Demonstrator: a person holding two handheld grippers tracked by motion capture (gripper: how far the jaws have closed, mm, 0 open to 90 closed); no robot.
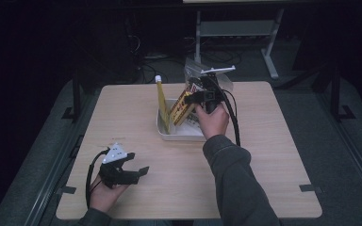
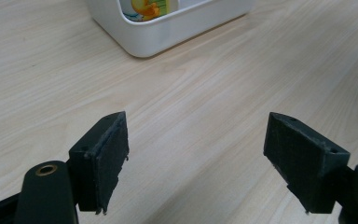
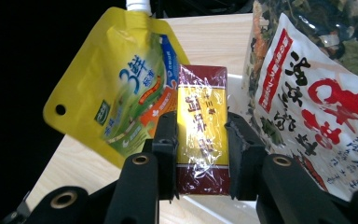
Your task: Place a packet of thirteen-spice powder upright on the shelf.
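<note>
A yellow and dark red wrapped box (image 3: 201, 128) sits squeezed between the pads of my right gripper (image 3: 200, 154), leaning over the white bin (image 1: 167, 133) in the high view as box (image 1: 181, 107). A yellow spouted pouch (image 3: 121, 93) stands upright at the bin's left end, seen from above as pouch (image 1: 162, 102). A clear bag with red lettering (image 3: 317, 102) stands to the right of the box. My left gripper (image 2: 196, 154) rests low over bare tabletop at the front left (image 1: 133, 165), jaws wide apart with nothing between them.
The wooden table (image 1: 273, 155) reaches well beyond the bin on every side. The white bin's corner (image 2: 154, 39) lies ahead of the left gripper. A metal desk frame (image 1: 268, 42) stands on the dark floor behind the table.
</note>
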